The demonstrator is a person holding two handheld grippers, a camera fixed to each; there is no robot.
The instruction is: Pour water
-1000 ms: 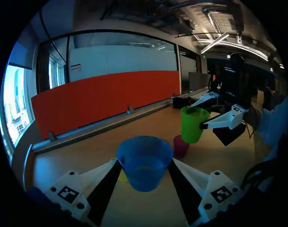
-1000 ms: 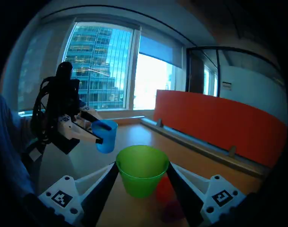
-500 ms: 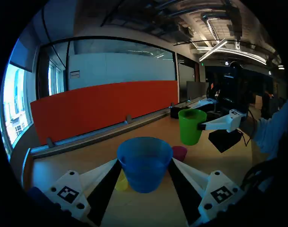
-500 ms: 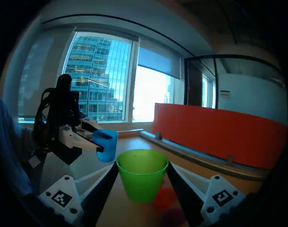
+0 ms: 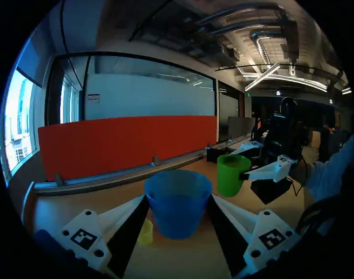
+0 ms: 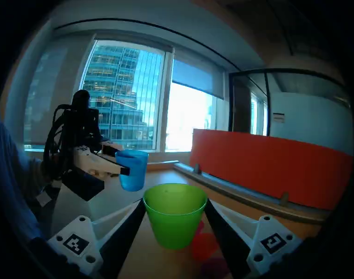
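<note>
The blue cup [image 6: 133, 170], clamped upright in the left gripper [image 5: 178, 201], is to the left of and slightly above the upright green cup [image 6: 175, 216] clamped in the right gripper [image 6: 174, 204], near but apart, so the rims probably must meet first.

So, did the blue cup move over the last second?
Yes, upward: in the right gripper view the rim of the blue cup now sits above the window ledge, earlier level with it.
</note>
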